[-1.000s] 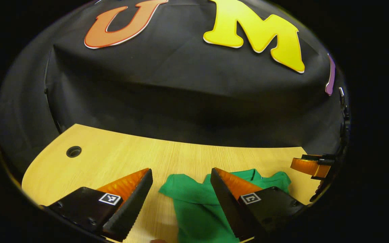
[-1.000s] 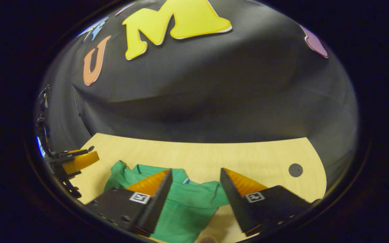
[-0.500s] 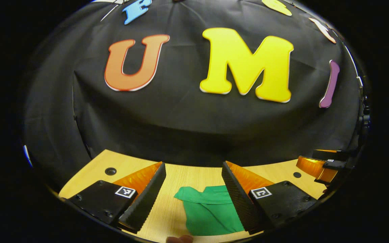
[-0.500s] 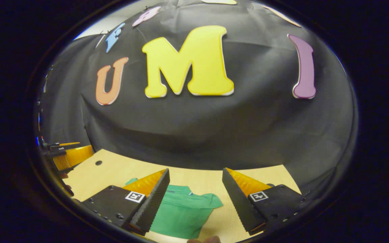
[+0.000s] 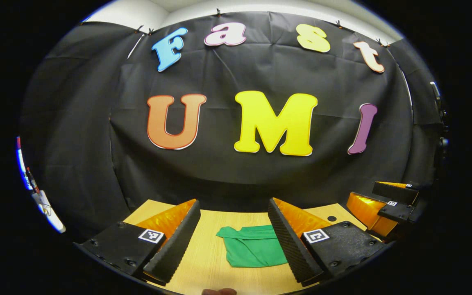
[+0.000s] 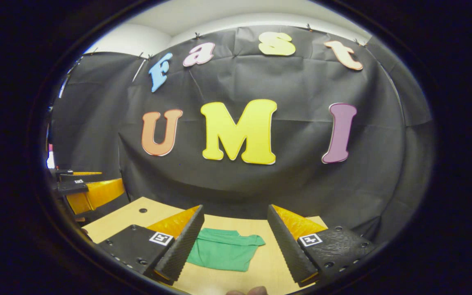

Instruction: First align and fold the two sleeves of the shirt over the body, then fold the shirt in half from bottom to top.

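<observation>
The pale wooden table [image 5: 211, 262] is lying under the booth's black cloth wall, carrying the green shirt [image 5: 254, 250] (folded into a compact, flat packet). The left tongs [image 5: 234, 241] are hanging with fingers wide apart, gripping nothing, the shirt lying ahead between them, nearer the right finger. The right tongs [image 6: 234, 241] are likewise gaping and empty, the shirt lying ahead, just beside their left finger [image 6: 180, 250].

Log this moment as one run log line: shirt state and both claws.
shirt: folded, flat on table | left claw: open, above table, apart from shirt | right claw: open, apart from shirt
</observation>
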